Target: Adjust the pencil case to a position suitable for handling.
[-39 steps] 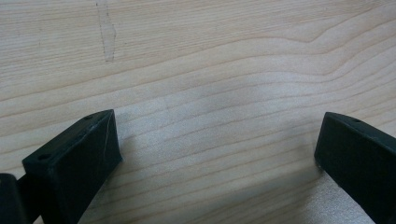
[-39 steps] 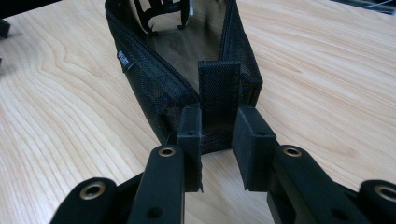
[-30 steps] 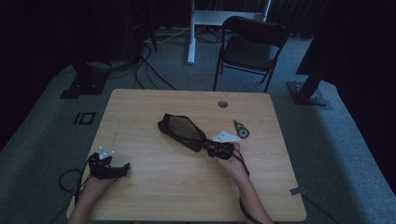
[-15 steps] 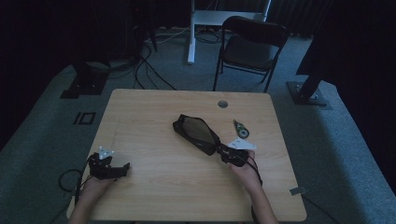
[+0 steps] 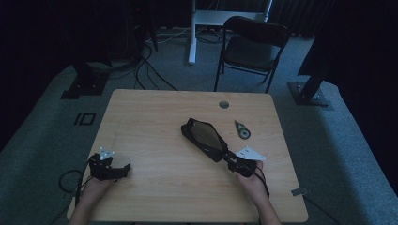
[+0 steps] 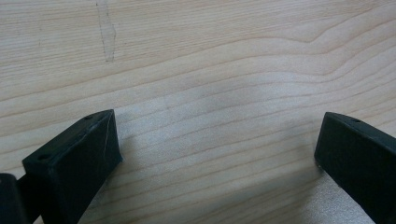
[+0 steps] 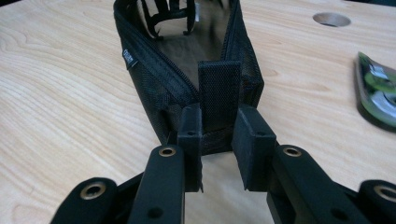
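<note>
A black mesh zip pouch (image 5: 204,138) lies open on the wooden table (image 5: 155,112), its mouth pointing away from me. My right gripper (image 5: 230,158) is shut on the pouch's near end. In the right gripper view the pouch (image 7: 187,60) has its fabric tab (image 7: 219,98) pinched in my right gripper (image 7: 218,123), with a pad on each side. My left gripper (image 5: 123,169) rests at the table's near left. In its own view my left gripper (image 6: 217,140) is open, the jaws wide apart over bare wood.
A green tape dispenser (image 5: 242,130) lies just right of the pouch, and in the right gripper view the dispenser (image 7: 378,93) sits at the right edge. A round cable hole (image 5: 224,104) is near the far edge. A black chair (image 5: 253,47) stands beyond the table.
My right gripper has pulled the pouch to the right across the table, closer to the tape dispenser. The left gripper has stayed put.
</note>
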Demonstrator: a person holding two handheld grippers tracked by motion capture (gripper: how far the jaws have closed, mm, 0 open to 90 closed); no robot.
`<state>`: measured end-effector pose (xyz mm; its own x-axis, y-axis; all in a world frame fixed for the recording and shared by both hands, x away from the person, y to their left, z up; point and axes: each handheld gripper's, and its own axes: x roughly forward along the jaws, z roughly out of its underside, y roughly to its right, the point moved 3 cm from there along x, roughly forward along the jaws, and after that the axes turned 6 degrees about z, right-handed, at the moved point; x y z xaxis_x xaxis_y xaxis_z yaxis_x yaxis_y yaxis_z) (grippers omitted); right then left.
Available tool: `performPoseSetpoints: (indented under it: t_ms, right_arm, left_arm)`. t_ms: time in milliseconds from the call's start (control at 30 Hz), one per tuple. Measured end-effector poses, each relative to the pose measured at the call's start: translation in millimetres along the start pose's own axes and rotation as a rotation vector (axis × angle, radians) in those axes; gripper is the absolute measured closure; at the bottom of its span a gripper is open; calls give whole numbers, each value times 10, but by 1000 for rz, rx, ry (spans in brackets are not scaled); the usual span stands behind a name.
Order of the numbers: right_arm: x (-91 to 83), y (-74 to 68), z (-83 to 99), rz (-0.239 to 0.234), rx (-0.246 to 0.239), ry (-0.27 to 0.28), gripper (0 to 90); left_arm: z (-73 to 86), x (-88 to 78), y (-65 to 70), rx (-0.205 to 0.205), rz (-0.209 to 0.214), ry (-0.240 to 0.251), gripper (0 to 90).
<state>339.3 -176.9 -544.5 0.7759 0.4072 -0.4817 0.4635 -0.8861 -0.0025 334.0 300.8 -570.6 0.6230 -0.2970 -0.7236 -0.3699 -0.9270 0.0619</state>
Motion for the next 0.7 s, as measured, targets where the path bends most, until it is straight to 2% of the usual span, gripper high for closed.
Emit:
performPoseSetpoints:
  t_ms: [67, 167, 200, 233, 267, 467, 567, 600, 700]
  right_arm:
    - [-54, 14, 33, 16, 21, 2, 734]
    - [-110, 39, 64, 40, 13, 2, 733]
    - [-185, 88, 106, 78, 15, 4, 734]
    - [-185, 88, 106, 78, 15, 4, 734]
    - [-236, 117, 137, 98, 25, 10, 734]
    - [-349, 104, 196, 104, 17, 4, 734]
    - [-434, 58, 223, 105, 35, 5, 734]
    - [-449, 42, 235, 105, 21, -1, 734]
    - [-481, 14, 258, 105, 30, -1, 734]
  left_arm:
    - [0, 0, 0, 0, 0, 0, 2]
    - [0, 0, 0, 0, 0, 0, 2]
    - [0, 0, 0, 0, 0, 0, 2]
    - [0, 0, 0, 0, 0, 0, 2]
    - [0, 0, 0, 0, 0, 0, 2]
    - [0, 0, 0, 0, 0, 0, 2]
    - [0, 0, 0, 0, 0, 0, 2]
    - [0, 0, 0, 0, 0, 0, 2]
    - [0, 0, 0, 0, 0, 0, 2]
